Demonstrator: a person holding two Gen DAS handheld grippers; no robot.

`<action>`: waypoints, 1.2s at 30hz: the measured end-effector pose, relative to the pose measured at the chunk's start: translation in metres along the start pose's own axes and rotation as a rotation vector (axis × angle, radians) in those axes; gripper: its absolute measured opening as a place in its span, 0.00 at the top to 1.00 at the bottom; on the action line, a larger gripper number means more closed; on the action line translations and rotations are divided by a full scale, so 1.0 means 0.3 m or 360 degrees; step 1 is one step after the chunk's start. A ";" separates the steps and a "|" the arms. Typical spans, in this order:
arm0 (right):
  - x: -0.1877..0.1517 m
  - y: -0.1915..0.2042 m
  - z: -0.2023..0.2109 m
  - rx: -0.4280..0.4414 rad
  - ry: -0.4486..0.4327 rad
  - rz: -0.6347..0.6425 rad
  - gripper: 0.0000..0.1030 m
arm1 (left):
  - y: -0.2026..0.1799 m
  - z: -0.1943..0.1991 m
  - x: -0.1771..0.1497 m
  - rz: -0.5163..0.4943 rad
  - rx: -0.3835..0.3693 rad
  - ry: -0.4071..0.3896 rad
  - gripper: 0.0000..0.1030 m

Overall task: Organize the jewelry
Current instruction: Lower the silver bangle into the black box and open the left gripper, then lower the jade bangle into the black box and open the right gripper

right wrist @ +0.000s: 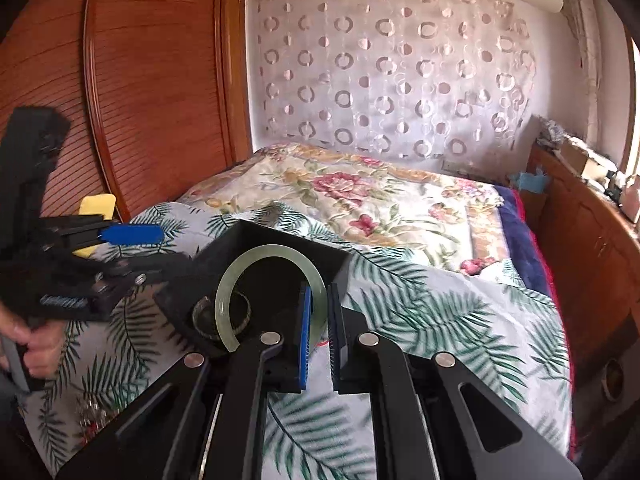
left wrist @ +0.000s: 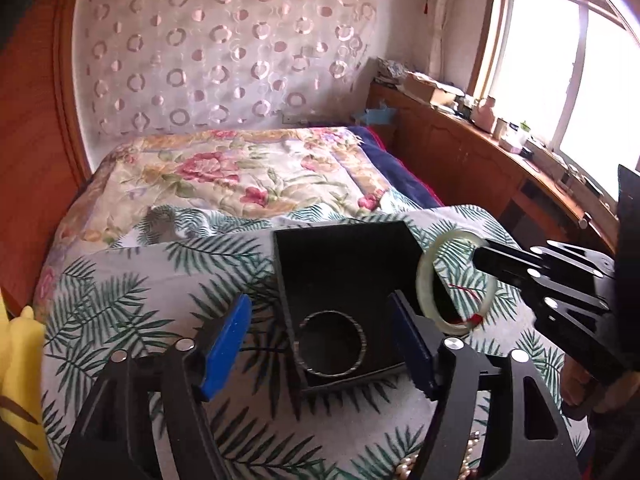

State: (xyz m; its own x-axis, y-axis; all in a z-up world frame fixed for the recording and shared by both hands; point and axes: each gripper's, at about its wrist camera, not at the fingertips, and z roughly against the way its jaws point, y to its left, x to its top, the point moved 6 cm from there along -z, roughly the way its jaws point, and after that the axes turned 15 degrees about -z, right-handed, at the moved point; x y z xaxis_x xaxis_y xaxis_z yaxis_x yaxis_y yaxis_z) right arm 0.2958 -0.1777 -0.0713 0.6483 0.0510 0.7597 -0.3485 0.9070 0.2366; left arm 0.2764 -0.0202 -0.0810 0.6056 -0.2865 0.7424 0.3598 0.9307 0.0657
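- The right gripper [right wrist: 320, 324] reaches up from the bottom centre of the right wrist view, its blue-padded fingers [right wrist: 305, 336] drawn close together and clamped on the rim of a pale green jade bangle [right wrist: 256, 264].
- In that view the bangle stands on edge just above the open black jewelry box [right wrist: 320, 258], in the middle of the frame.
- In the left wrist view the right gripper [left wrist: 480, 258] enters from the right edge, pointing toward frame left, with the jade bangle [left wrist: 430, 264] held at its tip beside the box's right wall.
- The left gripper [left wrist: 320, 340] rises from the bottom of its own view with its blue fingers [left wrist: 226, 348] spread wide apart, one on each side of the black jewelry box [left wrist: 344, 256], holding nothing.
- Only the left wrist view shows clearly a dark metal bangle [left wrist: 332, 342] lying flat on the box floor, and a strand of pearls [left wrist: 404, 468] at the bottom edge on the palm-leaf bedspread [left wrist: 140, 280].
- Only the right wrist view shows the person's left hand [right wrist: 38, 344] gripping the left gripper's handle at the left edge, and a wooden wardrobe [right wrist: 160, 80] in the upper left.
- A red thread on the bangle shows in the left wrist view; where it attaches cannot be told.
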 end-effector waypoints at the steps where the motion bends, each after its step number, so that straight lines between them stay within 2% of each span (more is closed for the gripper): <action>1: 0.008 0.012 -0.026 0.0013 0.0020 -0.0010 0.91 | 0.010 0.008 -0.003 0.0007 0.0011 -0.0008 0.27; 4: 0.023 0.050 -0.091 0.0029 0.0074 -0.0005 0.91 | 0.042 0.043 -0.022 0.0022 0.0068 -0.0049 0.18; 10: 0.009 0.111 -0.196 -0.0028 0.0185 0.0113 0.91 | 0.071 0.110 -0.081 -0.0005 0.0149 -0.0109 0.08; 14: -0.003 0.125 -0.242 -0.0073 0.0237 0.0149 0.90 | 0.081 0.135 -0.125 0.0009 0.0155 -0.0106 0.07; 19: -0.011 0.126 -0.234 -0.0080 0.0236 0.0153 0.88 | 0.076 0.156 -0.182 0.0028 0.0135 -0.0091 0.07; 21: -0.011 0.121 -0.220 -0.0083 0.0224 0.0155 0.80 | 0.065 0.167 -0.205 0.0016 0.0132 -0.0086 0.07; 22: -0.012 0.116 -0.209 -0.0079 0.0214 0.0148 0.66 | 0.060 0.175 -0.220 0.0014 0.0131 -0.0085 0.07; 23: -0.013 0.111 -0.194 -0.0077 0.0200 0.0137 0.61 | 0.053 0.182 -0.234 0.0017 0.0126 -0.0084 0.07; 28: -0.030 0.086 -0.077 -0.0020 0.0134 0.0091 0.61 | 0.009 0.213 -0.305 0.0009 0.0094 -0.0055 0.07; 32: -0.116 0.075 0.061 0.0047 0.0112 0.0057 0.61 | -0.032 0.227 -0.372 0.0004 0.0061 -0.0005 0.07; 36: -0.253 0.078 0.174 0.0103 0.0145 0.0060 0.61 | -0.072 0.235 -0.444 -0.0010 0.0002 0.0050 0.07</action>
State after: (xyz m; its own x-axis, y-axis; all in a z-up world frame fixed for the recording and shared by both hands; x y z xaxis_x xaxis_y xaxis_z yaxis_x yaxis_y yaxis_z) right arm 0.2031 -0.1820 -0.0920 0.6916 0.1251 0.7113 -0.4151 0.8748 0.2498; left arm 0.1381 0.0138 -0.1343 0.6252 -0.2995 0.7207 0.3629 0.9291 0.0713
